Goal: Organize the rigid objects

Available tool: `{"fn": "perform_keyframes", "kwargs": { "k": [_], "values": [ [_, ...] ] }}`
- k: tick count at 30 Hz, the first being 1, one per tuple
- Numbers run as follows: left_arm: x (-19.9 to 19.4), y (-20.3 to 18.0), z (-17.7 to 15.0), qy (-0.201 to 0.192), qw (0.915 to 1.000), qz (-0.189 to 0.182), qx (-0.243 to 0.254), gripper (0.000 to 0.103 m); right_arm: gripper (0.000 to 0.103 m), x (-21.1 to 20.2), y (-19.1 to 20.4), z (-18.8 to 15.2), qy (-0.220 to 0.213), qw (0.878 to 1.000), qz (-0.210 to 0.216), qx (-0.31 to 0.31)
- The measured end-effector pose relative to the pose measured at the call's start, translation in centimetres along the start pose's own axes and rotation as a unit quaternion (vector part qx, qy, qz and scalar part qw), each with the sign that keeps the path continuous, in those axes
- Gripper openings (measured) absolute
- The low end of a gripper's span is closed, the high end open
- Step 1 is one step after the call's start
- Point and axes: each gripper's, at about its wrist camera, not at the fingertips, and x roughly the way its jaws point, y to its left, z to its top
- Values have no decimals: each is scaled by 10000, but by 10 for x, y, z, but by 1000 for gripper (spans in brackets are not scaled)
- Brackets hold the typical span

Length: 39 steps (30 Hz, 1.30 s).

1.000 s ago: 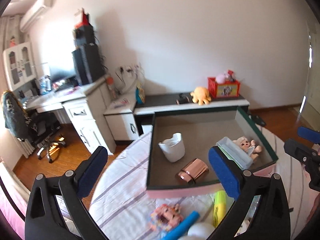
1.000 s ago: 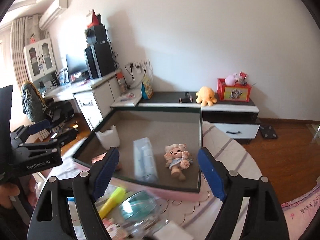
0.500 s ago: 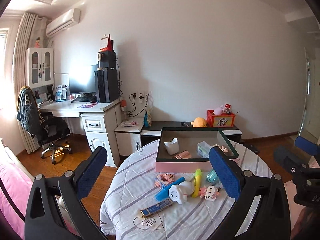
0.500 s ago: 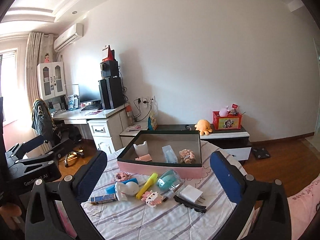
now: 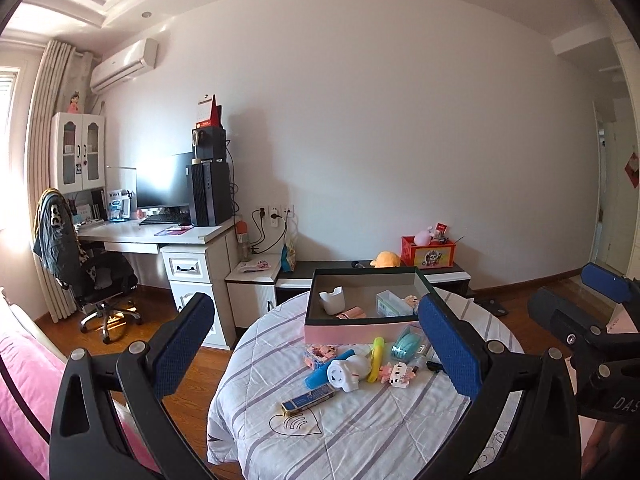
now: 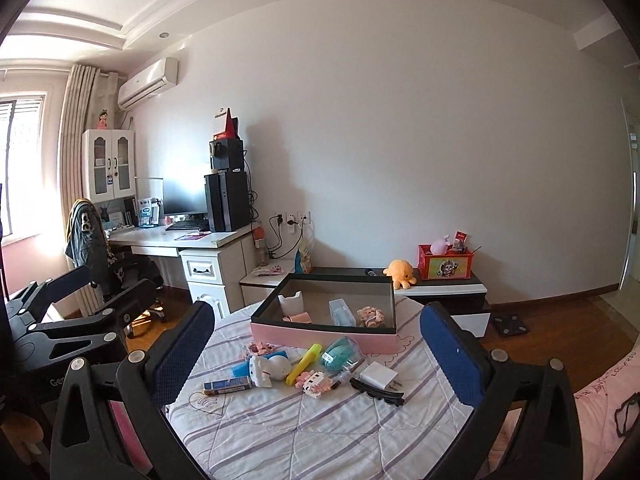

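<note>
— What room is left around the work area?

— A round table (image 6: 280,432) covered by a striped quilt is seen in the middle of the room, with bare wooden floor (image 6: 560,328) open to its right and a desk (image 5: 160,236) with a chair (image 5: 92,276) set well apart on its left. The near half of the quilt is kept free of things.

— And how are the things to be sorted laid out?

— A pink box (image 6: 324,334) with a dark rim is placed at the far edge of the table. A white cup (image 6: 290,304), a clear case (image 6: 342,312) and a small doll (image 6: 372,316) are held inside it. Just in front of the box a cluster is spread: a white toy (image 6: 268,368), a teal round item (image 6: 340,354), a yellow marker (image 6: 304,364), a white charger (image 6: 378,378), a black clip (image 6: 378,392) touching it, a pink brick figure (image 6: 314,382) and a blue flat packet (image 6: 228,386) at the near left.

— What is gripped?

— Nothing. The left gripper (image 5: 316,344) is spread wide, its blue pads well apart and raised clear of the table. The right gripper (image 6: 316,344) is likewise spread wide and touched by nothing.
</note>
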Motion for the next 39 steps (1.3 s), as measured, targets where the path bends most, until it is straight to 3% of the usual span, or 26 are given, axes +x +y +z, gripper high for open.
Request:
{"fn": "perform_keyframes", "kwargs": {
  "k": [10, 25, 32, 39],
  "values": [
    [-14, -4, 3, -137, 9999, -24, 33, 103, 103, -9, 6, 1, -75, 10000, -35, -40],
    [-6, -5, -2, 6, 10000, -48, 32, 103, 103, -5, 4, -2, 19, 10000, -77, -30],
    [15, 7, -9, 249, 9996, -88, -63, 103, 103, 6, -2, -8, 134, 9998, -149, 29],
    [70, 28, -40, 921, 9957, -3, -105, 103, 103, 39, -25, -28, 552, 9978, -318, 203]
  ]
}}
